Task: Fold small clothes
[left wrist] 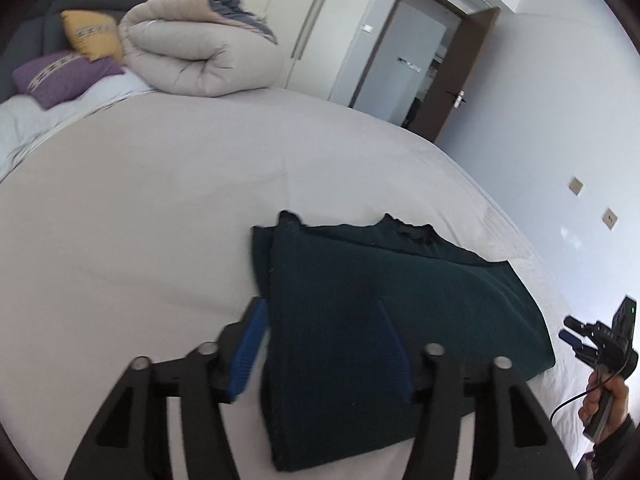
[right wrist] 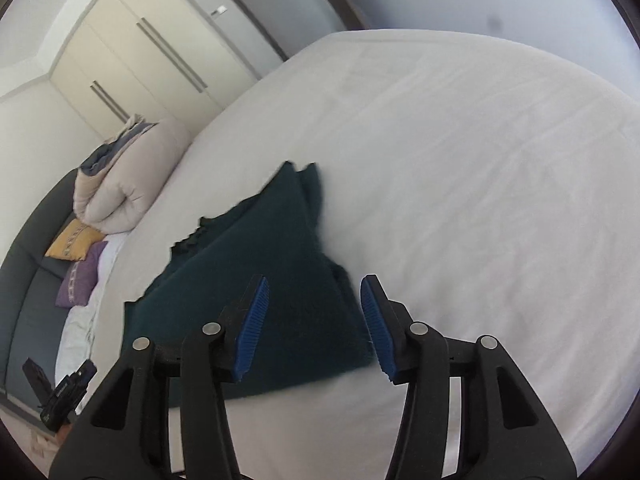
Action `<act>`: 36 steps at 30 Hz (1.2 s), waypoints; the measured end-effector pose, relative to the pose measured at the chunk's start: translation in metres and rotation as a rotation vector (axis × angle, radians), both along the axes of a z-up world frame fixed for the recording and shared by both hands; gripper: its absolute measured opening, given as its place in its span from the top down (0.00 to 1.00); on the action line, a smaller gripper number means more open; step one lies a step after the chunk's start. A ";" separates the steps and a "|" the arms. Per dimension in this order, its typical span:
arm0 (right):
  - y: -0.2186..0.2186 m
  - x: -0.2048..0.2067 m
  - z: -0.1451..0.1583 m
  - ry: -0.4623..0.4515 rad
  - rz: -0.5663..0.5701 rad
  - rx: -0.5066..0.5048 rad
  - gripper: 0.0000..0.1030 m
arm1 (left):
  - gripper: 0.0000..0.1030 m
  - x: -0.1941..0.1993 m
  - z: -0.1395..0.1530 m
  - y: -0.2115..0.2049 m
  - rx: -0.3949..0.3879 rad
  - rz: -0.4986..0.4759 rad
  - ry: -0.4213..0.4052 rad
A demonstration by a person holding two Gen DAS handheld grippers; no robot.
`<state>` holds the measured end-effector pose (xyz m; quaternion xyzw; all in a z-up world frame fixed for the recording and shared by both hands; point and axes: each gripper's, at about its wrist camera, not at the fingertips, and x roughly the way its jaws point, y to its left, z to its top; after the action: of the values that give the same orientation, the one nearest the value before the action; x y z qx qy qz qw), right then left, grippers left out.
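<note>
The dark green garment (left wrist: 384,308) lies folded on the bed (left wrist: 152,208), toward the edge of the bed opposite the rolled duvet (left wrist: 200,48).

Your left gripper (left wrist: 324,348) sits directly above the near end of the garment. Its fingers (left wrist: 250,354) are spread wide: one blue pad lies just off the garment's side edge, over the sheet; the other pad is over the cloth. Whether the pads touch the fabric cannot be determined. Nothing is gripped.

Your right gripper (right wrist: 316,328) is also released, fingers (right wrist: 252,328) wide apart. The near corner of the garment (right wrist: 260,280) lies between them; one pad is over the cloth, the other over bare sheet just beside the corner.
</note>
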<state>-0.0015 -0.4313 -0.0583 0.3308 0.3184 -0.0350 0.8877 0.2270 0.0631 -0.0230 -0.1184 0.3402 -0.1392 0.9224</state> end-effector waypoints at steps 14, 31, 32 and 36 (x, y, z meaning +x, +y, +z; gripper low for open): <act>0.152 0.242 -0.041 0.082 0.445 0.285 0.56 | 0.38 0.127 -0.076 -0.066 0.190 0.023 0.097; 0.016 0.184 -0.047 -0.058 0.051 0.354 0.84 | 0.35 0.129 -0.084 -0.068 0.201 0.031 0.088; 0.040 0.182 -0.046 -0.054 0.128 0.349 0.84 | 0.35 0.129 -0.084 -0.068 0.204 0.032 0.087; 0.155 0.186 -0.065 0.038 0.469 0.347 0.84 | 0.35 0.128 -0.084 -0.068 0.207 0.033 0.086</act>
<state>0.1849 -0.2766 -0.1236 0.3943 0.4041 0.2201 0.7955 0.3550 -0.0052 -0.1071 -0.0337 0.3901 -0.0830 0.9164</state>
